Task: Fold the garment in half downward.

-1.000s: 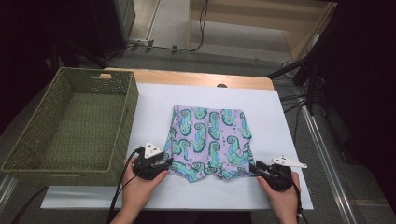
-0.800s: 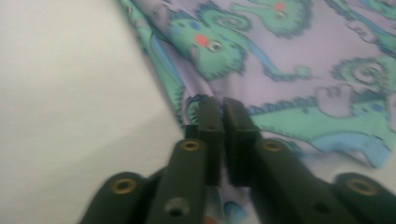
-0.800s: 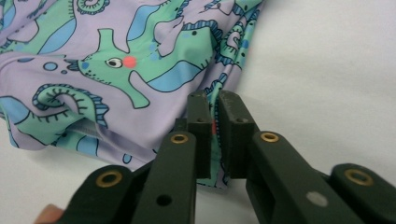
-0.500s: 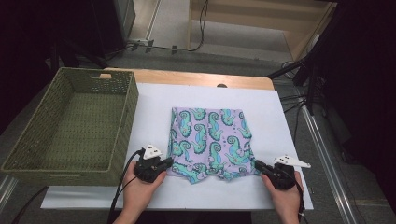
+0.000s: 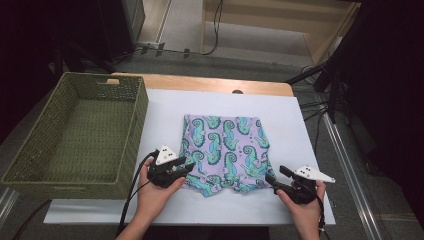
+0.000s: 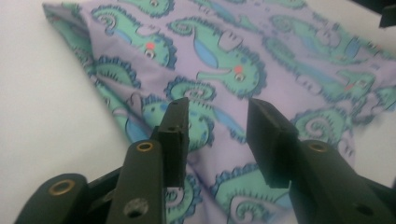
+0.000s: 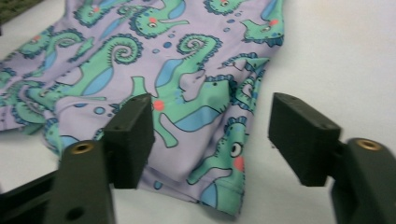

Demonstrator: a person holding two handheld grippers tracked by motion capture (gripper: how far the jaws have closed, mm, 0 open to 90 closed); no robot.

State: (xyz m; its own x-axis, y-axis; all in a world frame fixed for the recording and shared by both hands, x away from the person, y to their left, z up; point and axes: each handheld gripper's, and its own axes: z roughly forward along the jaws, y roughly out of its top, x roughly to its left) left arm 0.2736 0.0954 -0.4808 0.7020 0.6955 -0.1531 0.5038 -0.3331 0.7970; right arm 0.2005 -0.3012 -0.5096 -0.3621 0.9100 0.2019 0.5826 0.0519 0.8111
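Two tongs, one in each of the person's hands, have just been opening at the near corners of the seahorse-print shorts (image 5: pixel 223 151), which lie flat on the white tabletop (image 5: pixel 300 125) beside a green basket (image 5: pixel 75 135). The left tongs (image 5: pixel 186 165) hang released over the cloth; the right tongs (image 5: pixel 270 178) gape with the hem between them, untouched. This looks like a let-go after straightening. The shorts' underside is hidden, and any fold probably cannot be judged.

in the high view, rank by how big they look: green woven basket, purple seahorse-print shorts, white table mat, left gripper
1. white table mat
2. green woven basket
3. purple seahorse-print shorts
4. left gripper, smallest by far
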